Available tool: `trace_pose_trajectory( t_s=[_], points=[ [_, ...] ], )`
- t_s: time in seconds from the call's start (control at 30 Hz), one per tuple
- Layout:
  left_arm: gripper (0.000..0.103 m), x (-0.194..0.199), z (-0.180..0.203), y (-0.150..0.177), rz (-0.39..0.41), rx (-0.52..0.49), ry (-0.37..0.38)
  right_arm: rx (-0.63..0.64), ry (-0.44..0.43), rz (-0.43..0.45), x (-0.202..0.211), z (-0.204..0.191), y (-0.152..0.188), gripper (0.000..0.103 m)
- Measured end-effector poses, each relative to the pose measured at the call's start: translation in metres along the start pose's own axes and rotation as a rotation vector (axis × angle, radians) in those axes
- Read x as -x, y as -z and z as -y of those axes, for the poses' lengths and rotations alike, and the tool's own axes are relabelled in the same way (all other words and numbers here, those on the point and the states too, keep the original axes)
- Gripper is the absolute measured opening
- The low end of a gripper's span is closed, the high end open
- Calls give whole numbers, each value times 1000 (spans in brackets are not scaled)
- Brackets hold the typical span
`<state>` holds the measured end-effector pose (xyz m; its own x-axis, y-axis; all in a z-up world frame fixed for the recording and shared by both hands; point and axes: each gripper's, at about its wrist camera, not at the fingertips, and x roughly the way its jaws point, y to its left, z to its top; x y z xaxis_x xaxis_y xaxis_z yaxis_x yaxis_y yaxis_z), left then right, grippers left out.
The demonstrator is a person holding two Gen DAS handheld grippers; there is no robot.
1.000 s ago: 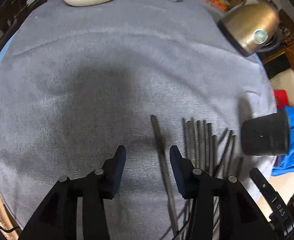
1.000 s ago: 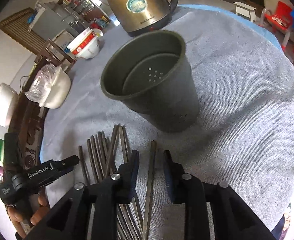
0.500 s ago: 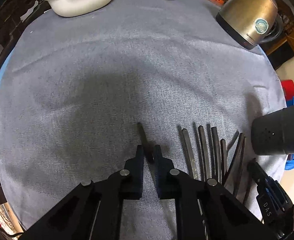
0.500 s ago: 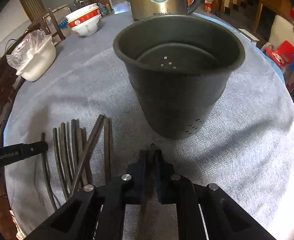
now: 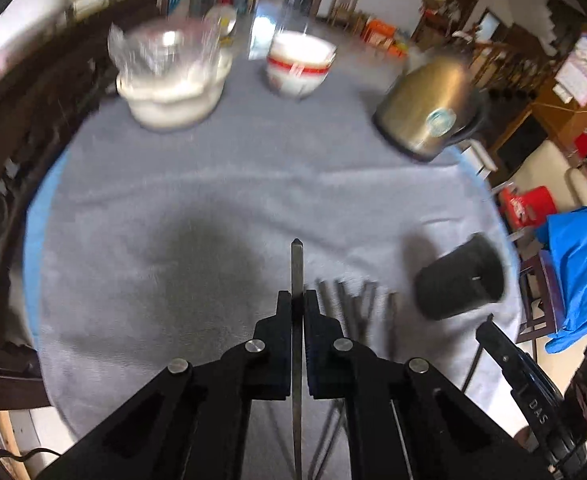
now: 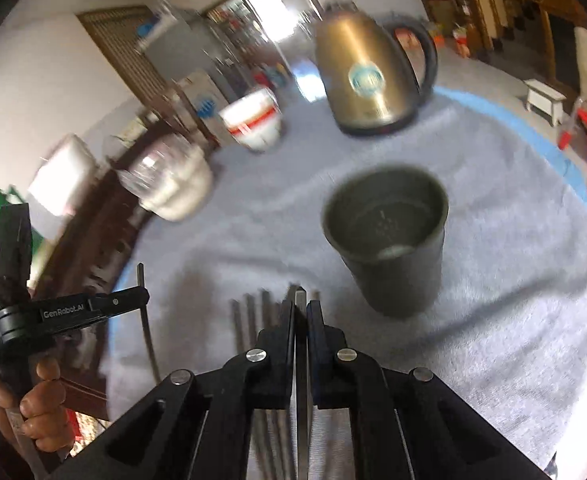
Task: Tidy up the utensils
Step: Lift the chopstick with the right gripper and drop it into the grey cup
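Observation:
My left gripper (image 5: 297, 300) is shut on a dark metal chopstick (image 5: 296, 264) and holds it lifted above the grey cloth. My right gripper (image 6: 301, 308) is shut on another chopstick (image 6: 301, 360), also raised. Several more chopsticks (image 5: 357, 300) lie side by side on the cloth; in the right wrist view they (image 6: 253, 312) lie below my fingers. The dark perforated holder cup (image 6: 389, 240) stands upright ahead and right of the right gripper, and shows at the right in the left wrist view (image 5: 459, 284). The left gripper with its chopstick appears in the right wrist view (image 6: 129, 300).
A brass electric kettle (image 6: 369, 76) stands at the far side. A red-and-white bowl (image 5: 297, 64) and a white dish covered with plastic (image 5: 173, 84) stand at the back. The grey cloth (image 5: 213, 184) covers the round table. A blue garment (image 5: 577, 264) hangs at the right.
Both grippers have risen from the cloth, each carrying the chopstick it closed on. The views have tilted up toward the room, and the frames are motion blurred.

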<state>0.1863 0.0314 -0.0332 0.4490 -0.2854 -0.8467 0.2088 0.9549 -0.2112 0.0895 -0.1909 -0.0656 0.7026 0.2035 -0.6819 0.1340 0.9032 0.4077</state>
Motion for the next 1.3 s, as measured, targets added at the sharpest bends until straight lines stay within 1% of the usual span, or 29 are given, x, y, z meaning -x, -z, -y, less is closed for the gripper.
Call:
trace_pose_trajectory(
  t_s=[0.03, 0.17, 0.27, 0.37, 0.53, 0.6, 0.73, 0.87, 0.97, 1.0, 1.1, 1.2, 1.3],
  points=[
    [6, 9, 4, -1, 25, -11, 1, 4, -12, 23, 3, -4, 4, 7],
    [6, 57, 21, -1, 114, -38, 26, 16, -55, 117, 35, -10, 3, 7],
    [6, 78, 34, -4, 166, -52, 44, 18, -78, 188, 57, -16, -2, 7],
    [6, 97, 51, -9, 210, -73, 55, 20, -87, 262, 71, -23, -11, 7],
    [6, 124, 78, -28, 297, -106, 61, 34, -84, 407, 104, -31, -40, 7],
    [6, 133, 89, -38, 322, -120, 67, 30, -86, 450, 113, -30, -54, 7],
    [6, 146, 115, -58, 371, -136, 83, 32, -53, 541, 129, -27, -85, 7],
    [6, 146, 139, -78, 406, -132, 123, 17, -14, 626, 138, -21, -110, 7],
    [6, 137, 156, -88, 412, -132, 146, 22, 33, 665, 136, -18, -125, 7],
    [6, 131, 162, -90, 405, -134, 150, 27, 55, 672, 132, -16, -129, 7],
    [6, 107, 174, -94, 361, -130, 152, 25, 85, 667, 124, -10, -136, 7],
    [6, 79, 180, -93, 308, -121, 139, 11, 102, 631, 105, -1, -137, 7],
    [6, 48, 183, -90, 244, -118, 119, -1, 112, 573, 83, 9, -134, 7]
  ],
)
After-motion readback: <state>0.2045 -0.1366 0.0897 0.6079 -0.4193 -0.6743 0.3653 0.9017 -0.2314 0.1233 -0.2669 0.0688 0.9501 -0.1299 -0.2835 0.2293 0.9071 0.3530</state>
